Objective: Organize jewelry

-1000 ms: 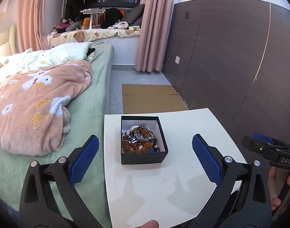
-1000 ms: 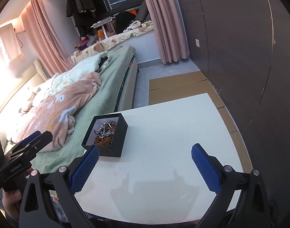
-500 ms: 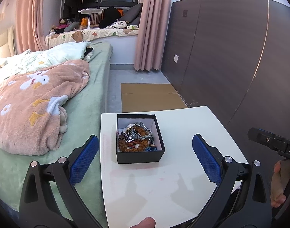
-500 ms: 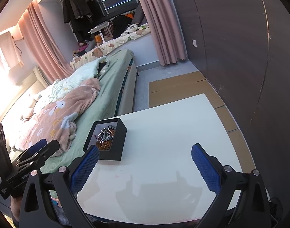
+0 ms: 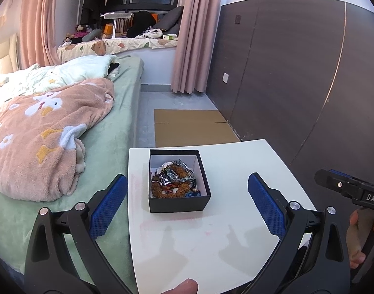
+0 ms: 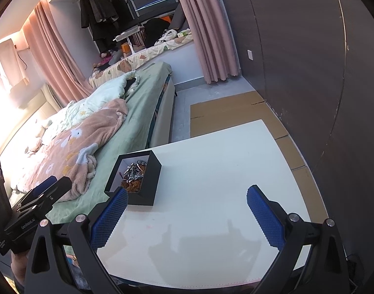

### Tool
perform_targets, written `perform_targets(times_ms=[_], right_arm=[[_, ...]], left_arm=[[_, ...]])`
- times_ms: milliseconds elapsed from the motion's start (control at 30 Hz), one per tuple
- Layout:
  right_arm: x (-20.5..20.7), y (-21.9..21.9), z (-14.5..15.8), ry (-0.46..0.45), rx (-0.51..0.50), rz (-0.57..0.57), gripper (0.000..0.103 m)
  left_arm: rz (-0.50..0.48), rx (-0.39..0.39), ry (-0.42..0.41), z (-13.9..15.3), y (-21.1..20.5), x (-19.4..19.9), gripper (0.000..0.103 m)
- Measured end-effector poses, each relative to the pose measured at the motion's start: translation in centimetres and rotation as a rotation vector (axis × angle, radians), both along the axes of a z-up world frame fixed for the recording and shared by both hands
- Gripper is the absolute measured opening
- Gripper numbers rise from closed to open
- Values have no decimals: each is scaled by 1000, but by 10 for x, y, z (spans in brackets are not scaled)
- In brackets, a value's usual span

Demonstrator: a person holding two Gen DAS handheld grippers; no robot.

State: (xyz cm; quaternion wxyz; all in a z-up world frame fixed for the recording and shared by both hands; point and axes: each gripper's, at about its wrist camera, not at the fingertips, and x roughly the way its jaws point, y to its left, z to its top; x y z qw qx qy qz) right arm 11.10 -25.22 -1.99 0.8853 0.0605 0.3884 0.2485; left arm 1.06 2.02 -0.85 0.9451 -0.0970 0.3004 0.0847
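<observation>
Both grippers — left gripper [image 5: 187,203] and right gripper [image 6: 187,208] — hover spread wide above the white table [image 5: 236,245], near the black jewelry box [image 5: 178,205].

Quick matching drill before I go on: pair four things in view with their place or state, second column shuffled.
Things:
1. black box
2. jewelry
3. pink blanket
4. left gripper

Places or states:
A. bunched on the green bed
B. open, holding nothing
C. on the white table, toward its bed-side edge
D. tangled in a heap inside the box

Pairs: 1-C, 2-D, 3-A, 4-B
</observation>
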Motion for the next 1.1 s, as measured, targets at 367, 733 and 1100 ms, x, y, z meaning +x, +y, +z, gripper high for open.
perform_targets(times_ms=[367, 733, 1100], right_arm=[[1, 2, -1, 1, -7, 2, 95], [3, 3, -4, 0, -14, -4, 95], [3, 3, -4, -6, -17, -4, 95]], left_arm=[[0, 13, -3, 1, -1, 0, 98], [1, 24, -19, 5, -5, -2, 98], [-9, 24, -26, 6, -9, -3, 98]])
